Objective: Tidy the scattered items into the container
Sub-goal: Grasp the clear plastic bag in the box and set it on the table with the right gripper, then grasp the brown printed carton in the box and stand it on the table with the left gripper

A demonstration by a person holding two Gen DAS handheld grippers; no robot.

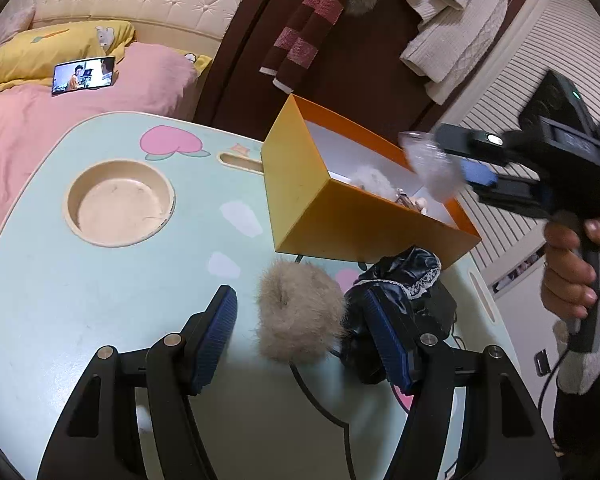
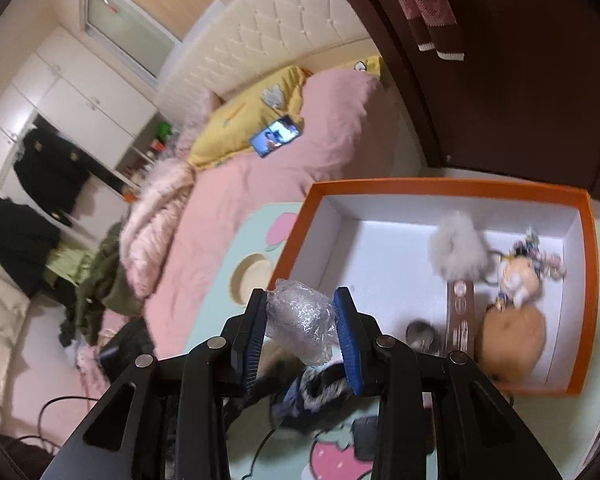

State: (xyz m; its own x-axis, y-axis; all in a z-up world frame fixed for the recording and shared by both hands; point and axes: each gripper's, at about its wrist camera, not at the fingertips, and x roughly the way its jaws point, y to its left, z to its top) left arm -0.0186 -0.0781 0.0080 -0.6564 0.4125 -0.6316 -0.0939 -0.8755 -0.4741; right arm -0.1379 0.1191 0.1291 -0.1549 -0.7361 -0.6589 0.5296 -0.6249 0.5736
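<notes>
box [image 1: 340, 216] on table [image 1: 100, 300]; fur scrunchie [image 1: 300, 316] before box | bed [image 1: 20, 140] behind table

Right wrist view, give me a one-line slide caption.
Right gripper carries crumpled clear plastic wrap toward the orange box holding fluffy toys.

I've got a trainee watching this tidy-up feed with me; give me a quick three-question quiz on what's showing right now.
1. True or false: the right gripper is shut on a crumpled clear plastic wrap.
2. Which item lies between the open fingers of the left gripper? A) phone B) beige fur scrunchie C) brown card
3. Fill in: the container is an ____ cardboard box with a white inside.

Key: 1 true. 2 B, the beige fur scrunchie; beside it lies a black lace-trimmed cloth. 3 orange.
</notes>
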